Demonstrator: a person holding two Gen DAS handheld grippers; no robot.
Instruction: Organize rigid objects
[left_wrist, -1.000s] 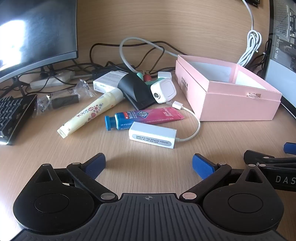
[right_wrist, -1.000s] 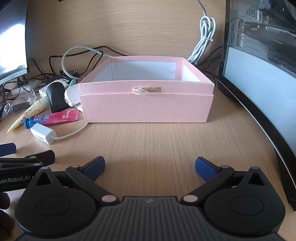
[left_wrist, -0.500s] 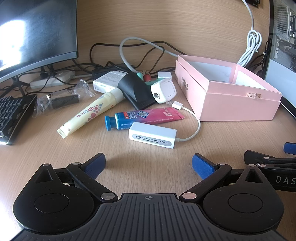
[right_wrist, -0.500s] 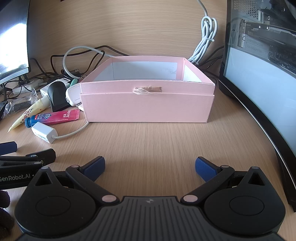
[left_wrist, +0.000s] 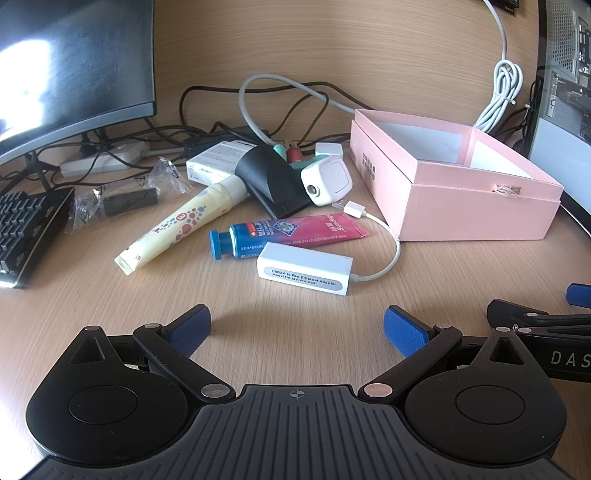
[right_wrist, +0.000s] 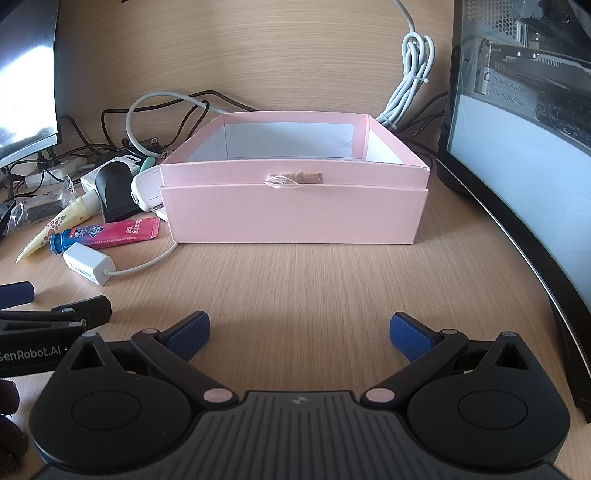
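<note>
1. Left wrist view: left gripper (left_wrist: 297, 325) gapes wide, empty, at lower centre; two tubes (left_wrist: 288, 234), one adapter (left_wrist: 304, 269) at centre.
2. One pink box (right_wrist: 295, 206) mid-frame; right gripper (right_wrist: 299, 330) wide apart, empty.
3. Cables (left_wrist: 280, 96) clutter behind.

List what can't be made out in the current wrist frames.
- Pink box floor: right wrist view, near wall hides it; left wrist view shows only part of the inside.
- Item in clear bag: left wrist view, wrinkled plastic obscures it.
- Green and red pieces: left wrist view, mostly behind the black holder.
- Keyboard: cut off by left frame edge.
- Toothpaste tube small print: too small.
</note>
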